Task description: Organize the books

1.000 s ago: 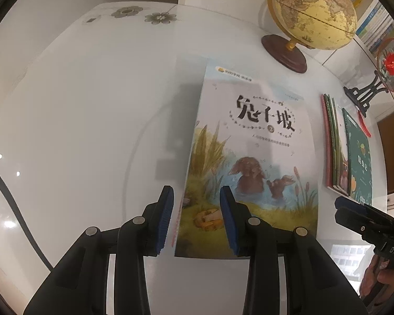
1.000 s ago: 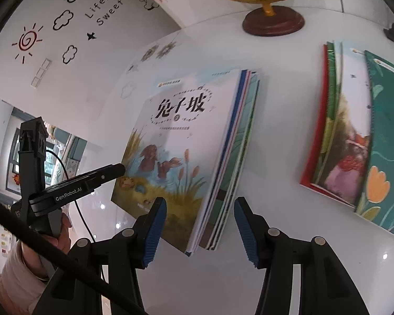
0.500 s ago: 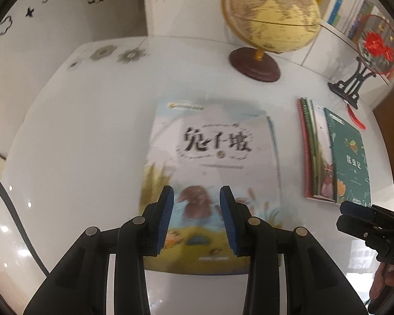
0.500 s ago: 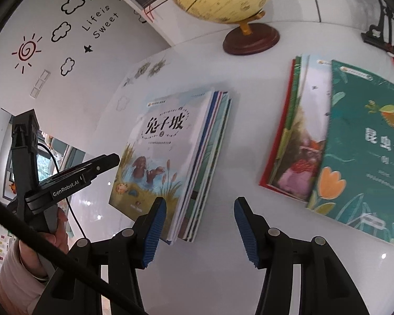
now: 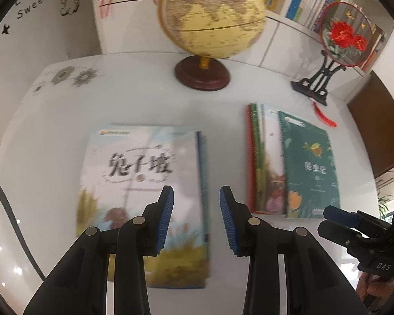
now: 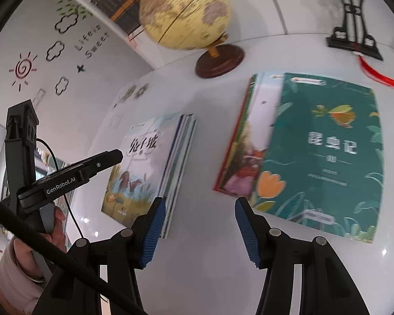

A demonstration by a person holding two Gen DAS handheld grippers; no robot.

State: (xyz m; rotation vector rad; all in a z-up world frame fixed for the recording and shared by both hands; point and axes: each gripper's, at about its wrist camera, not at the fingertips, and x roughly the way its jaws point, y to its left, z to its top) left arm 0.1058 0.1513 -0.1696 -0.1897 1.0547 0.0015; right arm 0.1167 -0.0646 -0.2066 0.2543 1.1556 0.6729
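A stack of thin books topped by a pale rabbit-cover book (image 5: pixel 141 183) (image 6: pixel 141 162) lies flat on the white table (image 5: pixel 52 136). To its right lies a second pile with a green insect-cover book (image 5: pixel 308 168) (image 6: pixel 325 152) on top, over a red-edged one. My left gripper (image 5: pixel 196 215) hangs open above the rabbit book's right part, nothing between its blue pads. My right gripper (image 6: pixel 200 225) is open above the bare table between the two piles, empty. In the right wrist view a hand (image 6: pixel 55 225) holds the left gripper's handle at lower left.
A yellow globe (image 5: pixel 210 18) on a dark round base stands at the back of the table. A round red-flower ornament (image 5: pixel 344 34) on a black stand (image 6: pixel 354 42) with a red tassel sits back right. Bookshelves line the wall behind.
Both grippers have pulled back and risen from the rabbit-book stack, so both piles and the globe now show more fully. The books have not moved. Jaw widths are unchanged.
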